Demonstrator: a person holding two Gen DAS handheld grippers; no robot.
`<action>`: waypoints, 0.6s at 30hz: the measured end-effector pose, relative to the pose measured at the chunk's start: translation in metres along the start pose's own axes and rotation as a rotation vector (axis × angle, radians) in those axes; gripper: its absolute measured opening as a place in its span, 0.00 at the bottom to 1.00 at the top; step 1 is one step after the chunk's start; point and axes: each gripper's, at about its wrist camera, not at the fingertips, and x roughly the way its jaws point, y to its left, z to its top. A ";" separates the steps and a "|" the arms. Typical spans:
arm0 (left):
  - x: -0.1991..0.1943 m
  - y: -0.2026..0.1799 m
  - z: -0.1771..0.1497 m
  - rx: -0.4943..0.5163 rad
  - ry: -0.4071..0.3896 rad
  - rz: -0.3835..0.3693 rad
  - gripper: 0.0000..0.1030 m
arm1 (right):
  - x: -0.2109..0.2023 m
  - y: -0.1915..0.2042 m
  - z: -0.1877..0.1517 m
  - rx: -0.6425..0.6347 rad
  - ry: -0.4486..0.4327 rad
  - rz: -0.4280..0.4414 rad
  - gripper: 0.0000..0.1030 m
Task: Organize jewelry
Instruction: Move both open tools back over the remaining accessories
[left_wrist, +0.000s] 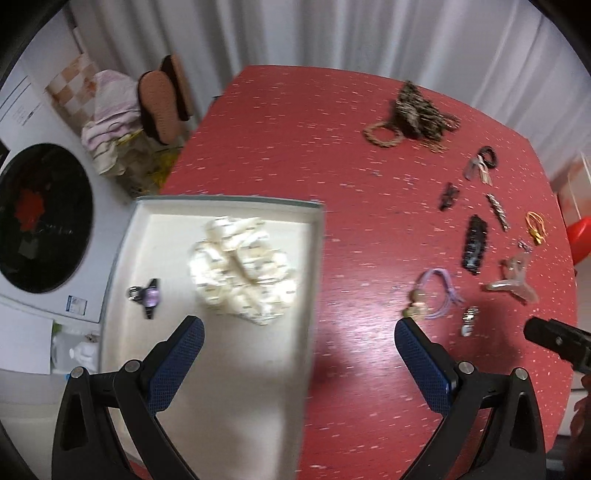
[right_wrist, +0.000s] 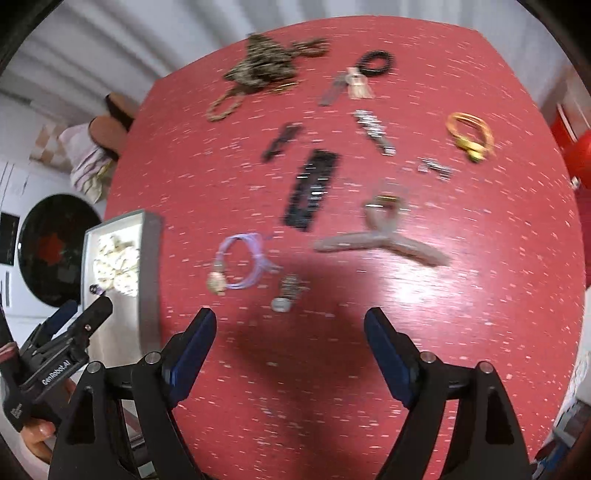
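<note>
- Left gripper (left_wrist: 299, 350), bottom of the left wrist view: blue-padded fingers spread wide, nothing between them. One finger hangs over the tray, the other over the red table (left_wrist: 280, 122).
- Right gripper (right_wrist: 290, 341), bottom of the right wrist view: fingers likewise spread wide and empty, above bare table surface.
- White tray (left_wrist: 122, 251), lower left of the left wrist view, rests at the table's left edge. Inside: a cream scrunchie (left_wrist: 243, 269) near centre and a small purple-and-black hair clip (left_wrist: 147, 295) to its left, apart from it.
- Remaining jewelry lies loose on the table, right half of the left wrist view, all blurred.
- Lilac cord bracelet (right_wrist: 243, 264), centre-left of the right wrist view; small silver piece (right_wrist: 288, 293) just beside it, lower right.
- Pale pink claw clip (right_wrist: 384, 236), centre of that view; black rectangular barrette (right_wrist: 312, 188) to its upper left.
- Orange hair ties (right_wrist: 471, 134), upper right; silver barrette (right_wrist: 375, 131) left of them; small silver clip (right_wrist: 436, 168) between the ties and the claw clip.
- Black beaded bracelet (right_wrist: 376, 62) and leopard-print scrunchie (right_wrist: 262, 64), top of the frame; small dark clip (right_wrist: 282, 140) below the scrunchie.
- Washing machine door (left_wrist: 40, 218), far left, off the table.
</note>
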 end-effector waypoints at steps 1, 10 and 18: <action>0.002 -0.009 0.001 0.010 0.004 -0.006 1.00 | -0.001 -0.008 0.000 0.009 0.001 -0.005 0.96; 0.022 -0.068 0.007 0.060 0.043 -0.028 1.00 | -0.009 -0.062 0.008 0.059 -0.007 -0.043 1.00; 0.052 -0.076 0.008 0.035 0.087 -0.022 1.00 | -0.007 -0.081 0.020 -0.034 -0.015 -0.089 1.00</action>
